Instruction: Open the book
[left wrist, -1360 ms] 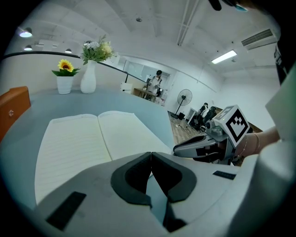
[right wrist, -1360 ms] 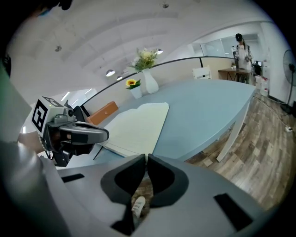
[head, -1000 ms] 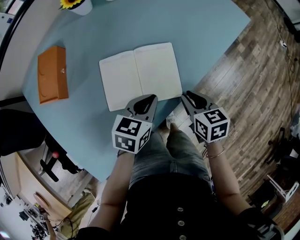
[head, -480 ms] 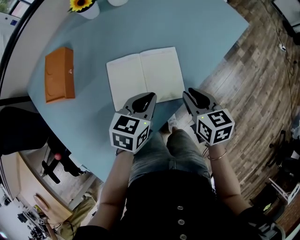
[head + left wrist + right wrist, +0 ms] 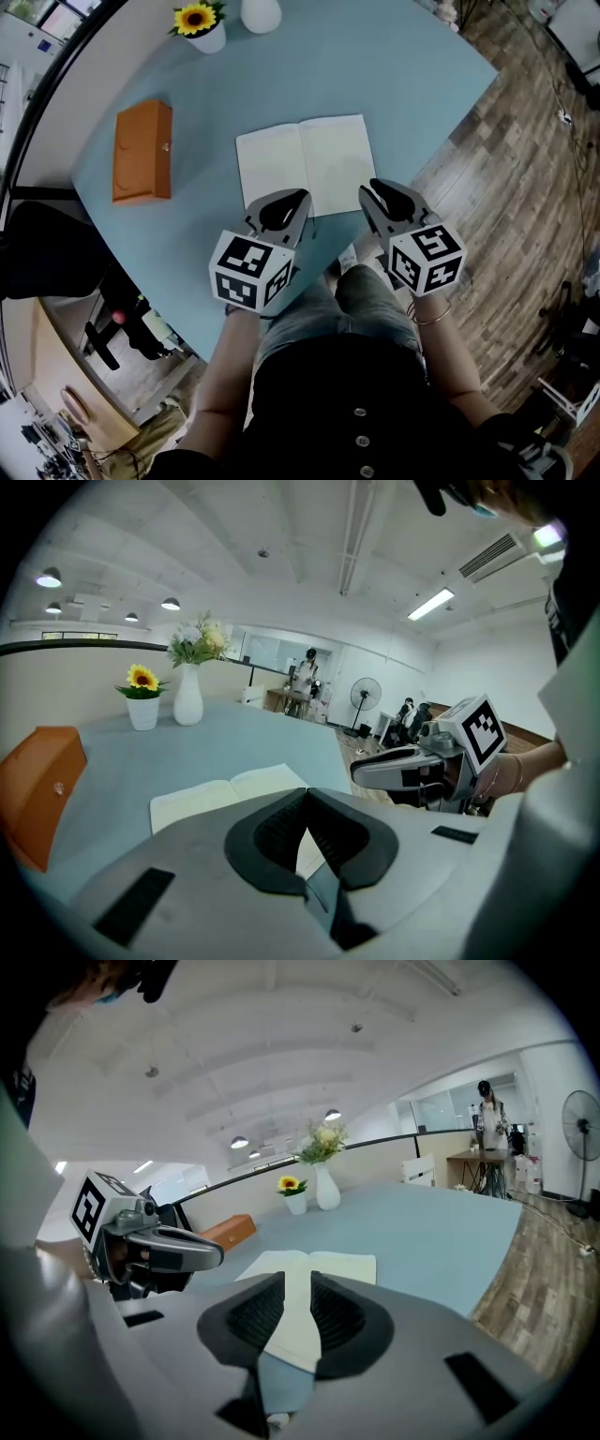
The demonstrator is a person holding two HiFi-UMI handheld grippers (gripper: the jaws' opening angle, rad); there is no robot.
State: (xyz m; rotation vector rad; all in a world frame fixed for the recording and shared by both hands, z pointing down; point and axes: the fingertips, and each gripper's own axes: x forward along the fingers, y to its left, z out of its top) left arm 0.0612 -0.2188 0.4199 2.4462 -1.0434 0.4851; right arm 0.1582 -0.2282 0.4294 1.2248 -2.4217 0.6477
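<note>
white-paged book (image 5: 306, 164) lies open | left gripper (image 5: 296, 199) tips together, right gripper (image 5: 372, 188) narrowly parted, both empty beside book | risk: nudge flips pages shut

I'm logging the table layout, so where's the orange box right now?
In the head view the orange box lies on the blue table, left of the open book and apart from it.

Puts book (image 5: 305, 164) and orange box (image 5: 142, 152) further toward 5 o'clock in head view than a second ago | brings sunflower pot (image 5: 202, 28) in whole at 11 o'clock, white vase (image 5: 261, 13) at 12 | uncovers more far table (image 5: 403, 56).
</note>
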